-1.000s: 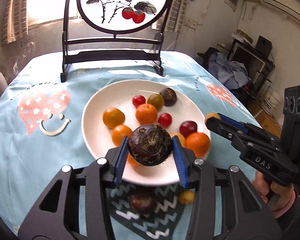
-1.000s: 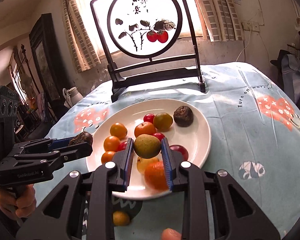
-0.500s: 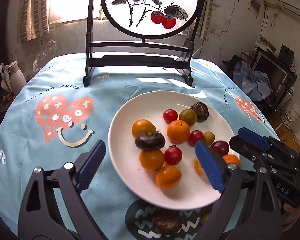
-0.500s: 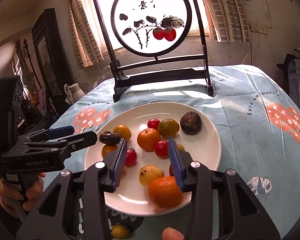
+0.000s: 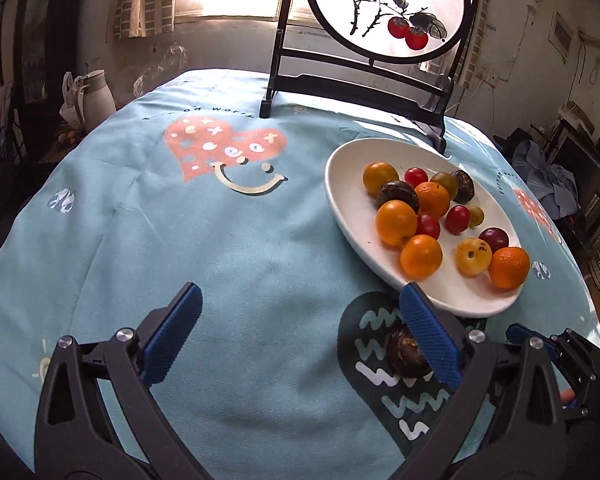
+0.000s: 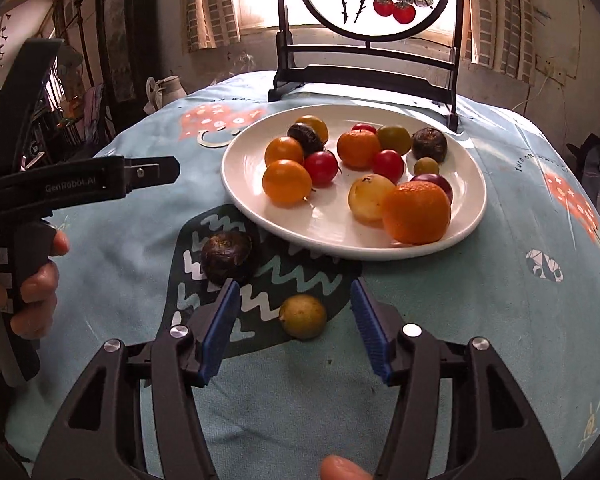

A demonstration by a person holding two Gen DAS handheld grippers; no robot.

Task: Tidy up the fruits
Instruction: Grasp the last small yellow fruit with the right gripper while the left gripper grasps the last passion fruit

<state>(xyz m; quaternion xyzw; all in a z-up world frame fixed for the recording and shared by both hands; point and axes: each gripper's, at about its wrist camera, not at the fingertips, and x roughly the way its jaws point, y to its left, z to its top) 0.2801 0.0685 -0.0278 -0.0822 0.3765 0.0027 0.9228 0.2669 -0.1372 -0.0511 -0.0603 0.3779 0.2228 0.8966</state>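
A white plate [image 6: 252,160] [image 5: 342,184] on the blue tablecloth holds several oranges, red tomatoes and dark fruits. On the cloth in front of it lie a dark brown fruit [image 6: 226,258] [image 5: 404,354] and a small yellow-green fruit [image 6: 303,316]. My right gripper [image 6: 295,296] hangs low over the cloth, its jaws opening. The yellow-green fruit sits between its pads, untouched. My left gripper [image 5: 300,308] [image 6: 160,170] is left of the plate over bare cloth, jaws opening wide with nothing between them. Its right finger partly hides the dark brown fruit.
A round painted screen on a black stand [image 6: 364,64] [image 5: 356,92] rises just behind the plate. A white jug [image 5: 90,98] stands beyond the table's far left edge. A hand [image 6: 36,280] grips the left tool. The right gripper's tip [image 5: 520,332] shows at the lower right.
The left gripper let a dark fruit go onto the plate and the right let go a yellow-green one. Both opened, pulled back off the plate and sank toward the cloth.
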